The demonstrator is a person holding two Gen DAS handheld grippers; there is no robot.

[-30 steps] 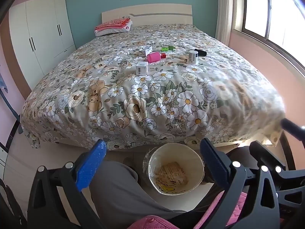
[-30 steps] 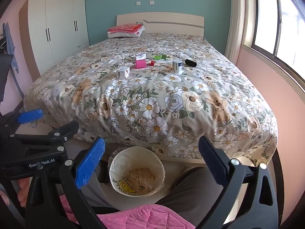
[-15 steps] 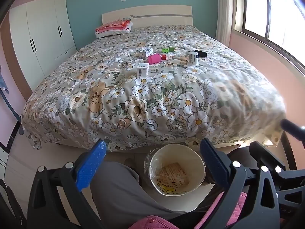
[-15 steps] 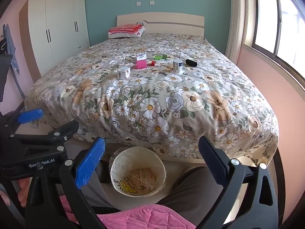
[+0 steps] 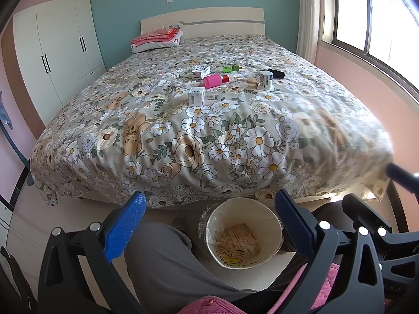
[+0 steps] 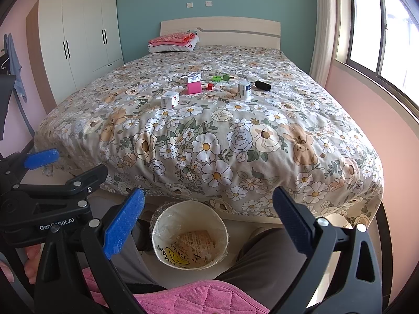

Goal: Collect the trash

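Both cameras slightly nearer bed (image 5: 209, 120), left gripper (image 5: 209, 225) and right gripper (image 6: 208, 222) spread empty, hand (image 6: 31, 261) only in right view.

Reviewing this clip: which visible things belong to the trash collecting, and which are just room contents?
Job:
- cream paper-lined trash bin on the floor
- white barcode carton
- pink block
- white-and-blue can
- black cylinder
- open left gripper, open right gripper

Bystanders:
- floral bedspread
- white wardrobe
- folded pink bedding
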